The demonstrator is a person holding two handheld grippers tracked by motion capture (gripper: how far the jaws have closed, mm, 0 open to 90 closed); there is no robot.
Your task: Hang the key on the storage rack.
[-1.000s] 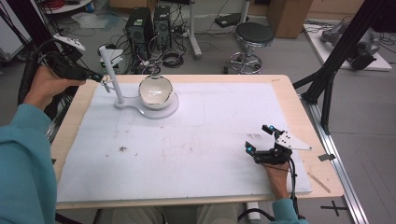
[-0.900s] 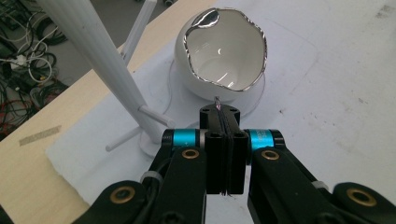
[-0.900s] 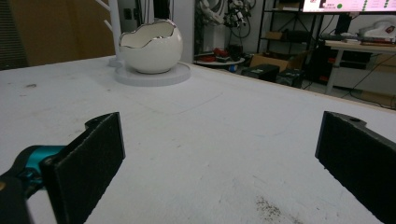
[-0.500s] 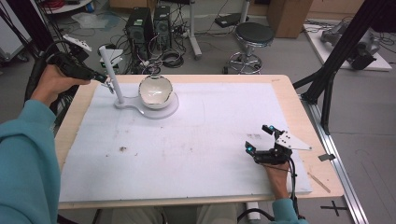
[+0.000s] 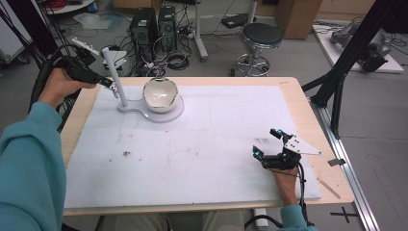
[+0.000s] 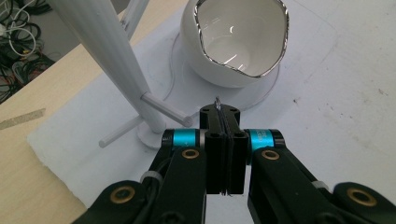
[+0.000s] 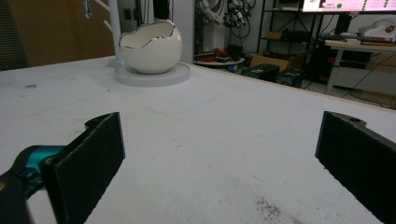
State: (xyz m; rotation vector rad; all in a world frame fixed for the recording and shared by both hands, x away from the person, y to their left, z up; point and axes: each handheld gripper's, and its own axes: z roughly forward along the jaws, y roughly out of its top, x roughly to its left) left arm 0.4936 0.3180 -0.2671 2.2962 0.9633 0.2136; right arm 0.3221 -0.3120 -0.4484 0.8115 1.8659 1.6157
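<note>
No readable writing is seen. One white egg-shaped ceramic bowl [image 5: 160,95] and one white pegged stand [image 5: 115,77] are counted. Left gripper [image 6: 219,109] is clamped on a thin metal piece [image 6: 216,101]; right gripper [image 5: 268,143] is held apart.

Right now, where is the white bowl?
In the high view the bowl sits on the round stand base at the table's far left, just right of the white post and near the left hand-held gripper.
</note>
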